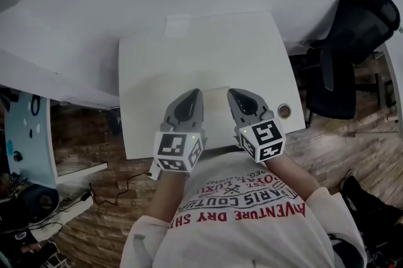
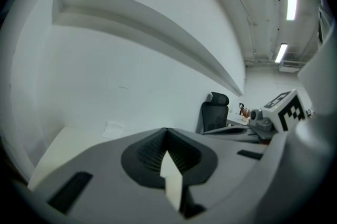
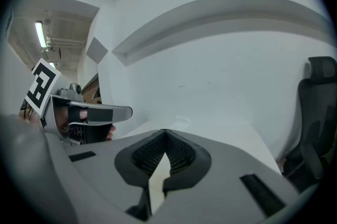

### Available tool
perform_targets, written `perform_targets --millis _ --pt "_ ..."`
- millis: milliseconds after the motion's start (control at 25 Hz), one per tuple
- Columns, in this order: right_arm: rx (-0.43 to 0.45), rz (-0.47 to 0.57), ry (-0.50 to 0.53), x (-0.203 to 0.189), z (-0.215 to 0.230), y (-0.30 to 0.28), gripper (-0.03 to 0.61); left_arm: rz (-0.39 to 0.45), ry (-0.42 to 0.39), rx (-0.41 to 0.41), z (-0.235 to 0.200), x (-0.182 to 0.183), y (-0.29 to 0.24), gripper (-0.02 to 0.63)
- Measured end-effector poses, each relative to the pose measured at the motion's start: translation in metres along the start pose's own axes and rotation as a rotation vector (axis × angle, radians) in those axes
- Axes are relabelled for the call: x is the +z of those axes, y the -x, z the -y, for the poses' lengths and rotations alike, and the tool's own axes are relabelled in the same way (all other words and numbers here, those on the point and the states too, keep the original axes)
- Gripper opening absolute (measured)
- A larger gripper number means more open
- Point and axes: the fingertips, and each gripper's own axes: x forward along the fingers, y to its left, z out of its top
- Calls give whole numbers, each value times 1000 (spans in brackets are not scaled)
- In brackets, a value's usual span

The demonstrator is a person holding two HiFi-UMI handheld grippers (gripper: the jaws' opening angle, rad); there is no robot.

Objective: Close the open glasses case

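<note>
No glasses case that I can make out shows in any view. A pale cream rectangle (image 1: 215, 111) lies on the white table (image 1: 157, 72) between my two grippers; what it is I cannot tell. My left gripper (image 1: 197, 92) hovers over the table's near edge, its jaw tips meeting with nothing between them (image 2: 166, 131). Beside it, my right gripper (image 1: 230, 92) is shut and empty as well (image 3: 165, 133). Each gripper shows at the edge of the other's view: the right gripper (image 2: 247, 130) and the left gripper (image 3: 128, 111).
A small white slip (image 1: 177, 25) lies near the table's far edge against the white wall. A round cable hole (image 1: 284, 111) sits at the table's right front corner. A black office chair (image 1: 352, 40) stands to the right. Wooden floor and cables lie left of the table.
</note>
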Motion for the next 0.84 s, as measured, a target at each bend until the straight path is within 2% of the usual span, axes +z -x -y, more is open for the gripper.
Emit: perform_targets --millis 840 --pt "-25 -46 -21 -13 6 -2 12 -7 13 42 -7 -12 0 -2"
